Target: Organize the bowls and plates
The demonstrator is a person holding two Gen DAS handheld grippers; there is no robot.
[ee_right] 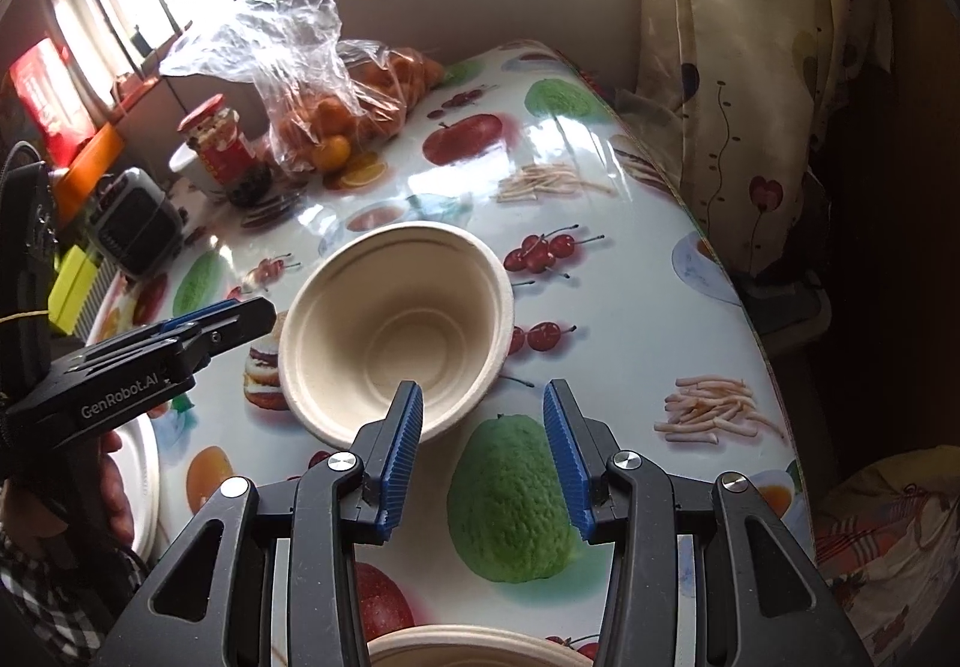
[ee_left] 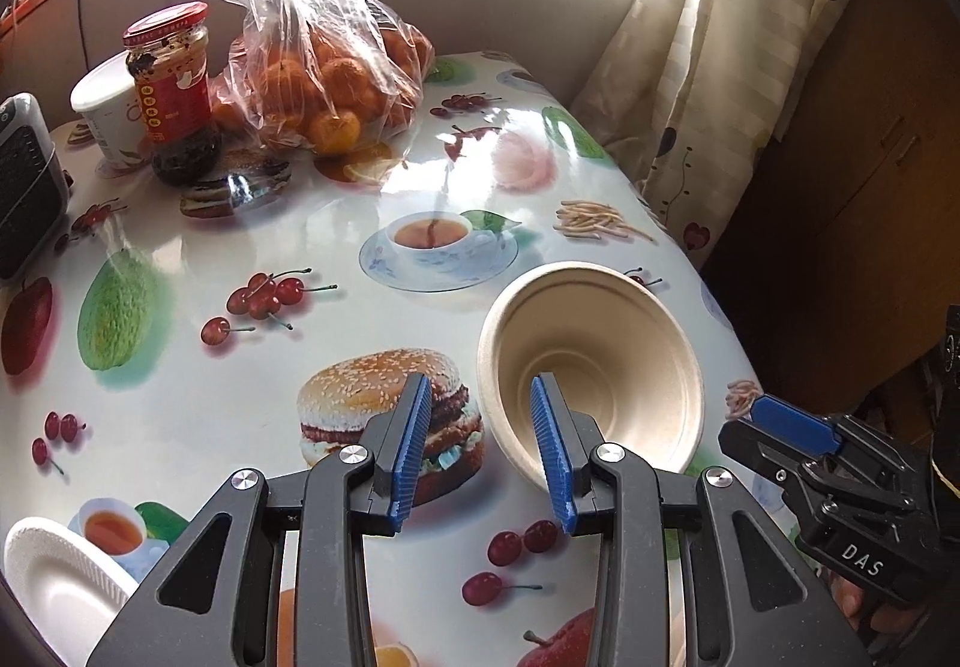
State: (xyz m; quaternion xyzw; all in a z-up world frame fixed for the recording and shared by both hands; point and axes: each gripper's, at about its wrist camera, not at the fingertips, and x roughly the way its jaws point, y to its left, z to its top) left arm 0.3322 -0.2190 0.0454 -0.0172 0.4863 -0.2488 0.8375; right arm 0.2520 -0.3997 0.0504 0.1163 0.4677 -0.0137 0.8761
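Bowl (ee_right: 399, 331) beige, ribbed inside, empty, upright on tablecloth (ee_right: 630, 319)

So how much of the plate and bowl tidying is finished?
Little looks done: the beige paper bowl sits alone on the fruit-print tablecloth, and the white paper plate lies apart. In hand: nothing; the left gripper and right gripper are both open beside the bowl. Left: gathering bowl and plate.
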